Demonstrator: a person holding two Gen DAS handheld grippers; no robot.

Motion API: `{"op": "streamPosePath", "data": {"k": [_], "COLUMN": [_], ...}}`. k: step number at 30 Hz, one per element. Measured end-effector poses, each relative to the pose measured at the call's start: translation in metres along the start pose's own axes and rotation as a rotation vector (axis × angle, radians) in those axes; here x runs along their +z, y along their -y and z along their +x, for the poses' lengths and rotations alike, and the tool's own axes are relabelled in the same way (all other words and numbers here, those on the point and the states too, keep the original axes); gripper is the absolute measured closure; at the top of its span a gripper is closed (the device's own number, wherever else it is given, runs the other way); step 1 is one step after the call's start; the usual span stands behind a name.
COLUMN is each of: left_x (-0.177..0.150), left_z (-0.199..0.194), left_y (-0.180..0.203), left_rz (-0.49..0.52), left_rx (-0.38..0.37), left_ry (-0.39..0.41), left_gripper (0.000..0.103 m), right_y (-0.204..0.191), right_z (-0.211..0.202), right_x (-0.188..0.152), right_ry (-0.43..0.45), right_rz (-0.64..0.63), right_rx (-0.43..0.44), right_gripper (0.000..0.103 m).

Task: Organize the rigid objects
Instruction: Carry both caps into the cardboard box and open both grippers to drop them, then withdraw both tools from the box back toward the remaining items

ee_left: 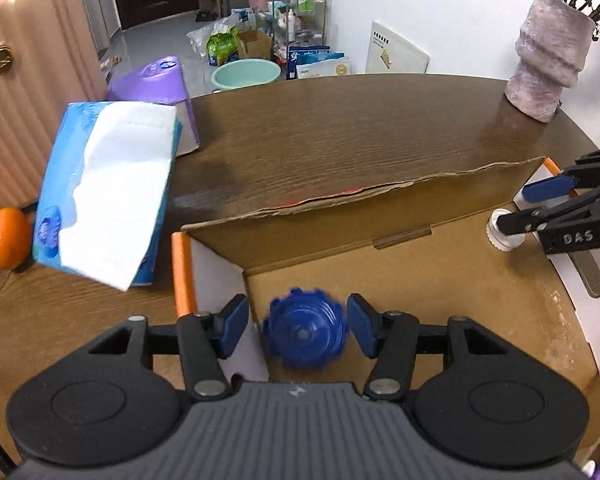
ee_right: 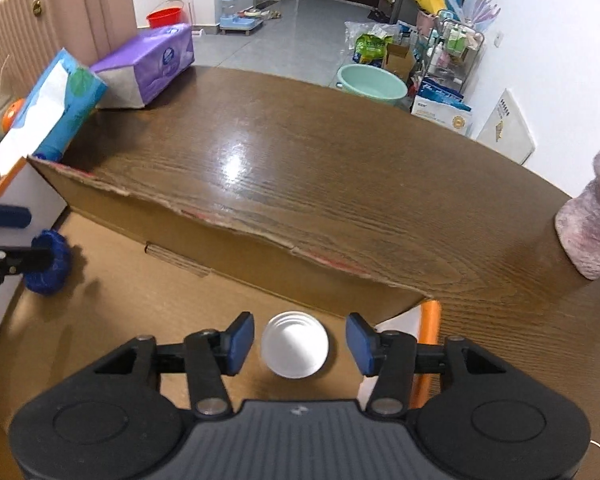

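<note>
Over the open cardboard box, left wrist view: left hand-held gripper (ee_left: pixel 298 330) points steeply down into the box (ee_left: pixel 380 216); jaws part open
Left pads: both blue pads (ee_left: pixel 234 330) stand just clear of the blue cap, a narrow gap on each side; nothing gripped
Blue cap: a blue ridged cap (ee_left: pixel 304 334) with a toothed rim, slightly blurred, between the jaws near the box's left inner wall; whether it rests on the box floor I cannot tell
Right hand-held gripper seen from here: right hand-held gripper (ee_left: pixel 516 210) reaches in at the box's far right end; a white cap (ee_left: pixel 500 236) sits at its tips
Surroundings: brown wooden counter (ee_left: pixel 340 128) carries the box; blue tissue pack (ee_left: pixel 104 196) and an orange (ee_left: pixel 6 238) lie left of it; a grey-pink vase (ee_left: pixel 548 56) stands at the far right
Right wrist view, right hand-held gripper: jaws part open; both pads (ee_right: pixel 240 344) apart from the white cap (ee_right: pixel 295 345), which lies between them; nothing held
White cap: round, pale, ribbed rim, over the box floor beside the orange-edged end wall
Left side of this view: the blue cap (ee_right: pixel 48 262) at the left hand-held gripper (ee_right: pixel 18 236) tips, near the opposite end wall
</note>
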State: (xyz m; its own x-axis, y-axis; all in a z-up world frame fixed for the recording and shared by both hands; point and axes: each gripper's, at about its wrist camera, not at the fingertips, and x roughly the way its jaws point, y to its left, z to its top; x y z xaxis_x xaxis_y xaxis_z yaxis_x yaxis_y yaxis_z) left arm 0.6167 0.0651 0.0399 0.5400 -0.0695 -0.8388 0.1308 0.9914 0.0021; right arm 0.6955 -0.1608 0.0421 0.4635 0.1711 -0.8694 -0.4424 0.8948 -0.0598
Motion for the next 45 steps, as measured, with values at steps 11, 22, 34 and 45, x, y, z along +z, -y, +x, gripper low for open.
{"op": "streamPosePath", "data": {"k": [11,22,34,45], "left_x": [-0.025,-0.09,-0.18,-0.284], "left_z": [-0.099,-0.189,-0.2,-0.218], "left_y": [-0.003,0.012,0.025,0.024], "left_rz": [-0.057,-0.111,-0.127,-0.212], "left_rx": [0.032,0.128,0.15,0.138], "left_ry": [0.087,0.449,0.615,0.654], "left_gripper": [0.026,0.002,0.0,0.0], "right_y": [-0.016,-0.044,-0.068,-0.094], "right_z": [-0.097,-0.171,-0.194,-0.203], "right_x": [-0.024,-0.092,-0.19,-0.272], "right_ry": [0.123,0.465,0.758,0.769], "right_rz": [0.002,0.065,0.175,0.205], "right_rx": [-0.007,-0.021,-0.025,-0.015], "right_gripper": [0.04,0.027,0.017,0.016]}}
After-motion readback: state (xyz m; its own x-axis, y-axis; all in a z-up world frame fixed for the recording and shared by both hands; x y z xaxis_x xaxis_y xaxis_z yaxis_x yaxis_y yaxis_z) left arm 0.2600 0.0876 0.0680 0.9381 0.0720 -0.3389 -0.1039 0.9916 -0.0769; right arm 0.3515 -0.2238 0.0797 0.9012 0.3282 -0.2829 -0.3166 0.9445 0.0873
